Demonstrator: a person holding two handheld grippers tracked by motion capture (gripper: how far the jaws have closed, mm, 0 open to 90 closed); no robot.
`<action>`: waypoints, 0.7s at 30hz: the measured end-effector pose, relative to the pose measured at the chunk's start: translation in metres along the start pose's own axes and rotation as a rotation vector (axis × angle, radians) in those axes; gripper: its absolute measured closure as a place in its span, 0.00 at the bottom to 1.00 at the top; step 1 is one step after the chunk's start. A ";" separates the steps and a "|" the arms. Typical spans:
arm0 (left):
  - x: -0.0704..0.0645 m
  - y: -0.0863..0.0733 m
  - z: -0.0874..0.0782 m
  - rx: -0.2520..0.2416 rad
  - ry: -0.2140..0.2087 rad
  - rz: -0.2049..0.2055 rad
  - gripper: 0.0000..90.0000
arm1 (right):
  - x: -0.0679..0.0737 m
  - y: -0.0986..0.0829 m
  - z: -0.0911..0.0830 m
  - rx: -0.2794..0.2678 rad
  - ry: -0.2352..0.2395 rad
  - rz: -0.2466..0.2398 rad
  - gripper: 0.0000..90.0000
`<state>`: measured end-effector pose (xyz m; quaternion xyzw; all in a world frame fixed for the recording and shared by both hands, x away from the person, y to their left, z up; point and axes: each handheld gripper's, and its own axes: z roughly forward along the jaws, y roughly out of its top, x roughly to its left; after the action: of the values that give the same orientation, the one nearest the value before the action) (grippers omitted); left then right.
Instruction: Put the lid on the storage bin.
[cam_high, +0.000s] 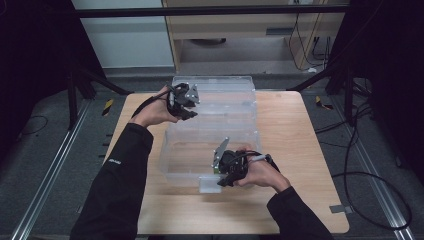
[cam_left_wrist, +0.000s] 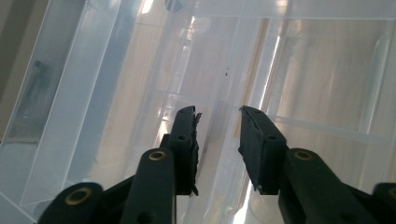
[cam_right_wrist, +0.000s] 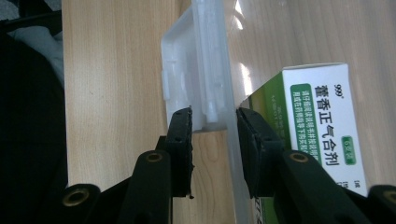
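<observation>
Wooden table (cam_high: 300, 165), clear plastic bin (cam_high: 215, 125) at centre, its open lid lying toward 12 o'clock. Left gripper (cam_high: 186, 102) at the bin's 10 o'clock over the lid, jaws apart, holding nothing. Right gripper (cam_high: 223, 176) at 6 o'clock, jaws straddling the bin's latch tab (cam_right_wrist: 201, 70), narrow gap. Green-white medicine box (cam_right_wrist: 322, 126) inside, just beside the right jaw.

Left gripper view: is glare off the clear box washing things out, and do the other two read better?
Left gripper view: bright streaks on the clear box blur its walls. Right gripper view: sharp; the green-and-white carton print reads, small glints on the latch. High view: dim surroundings, table evenly lit.
</observation>
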<state>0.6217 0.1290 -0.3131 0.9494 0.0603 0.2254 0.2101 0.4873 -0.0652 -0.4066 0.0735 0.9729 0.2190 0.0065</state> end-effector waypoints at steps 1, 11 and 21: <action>0.001 0.000 -0.001 0.008 -0.003 -0.001 0.79 | 0.000 0.000 0.000 0.000 0.000 0.000 0.75; 0.000 0.004 -0.003 0.031 -0.013 0.026 0.87 | 0.001 0.000 0.000 0.001 -0.009 0.010 0.75; -0.002 0.010 -0.007 0.079 -0.021 0.073 0.92 | 0.000 0.001 0.000 0.003 -0.005 0.020 0.75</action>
<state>0.6165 0.1217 -0.3039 0.9608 0.0322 0.2205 0.1648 0.4873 -0.0643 -0.4065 0.0836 0.9725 0.2172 0.0065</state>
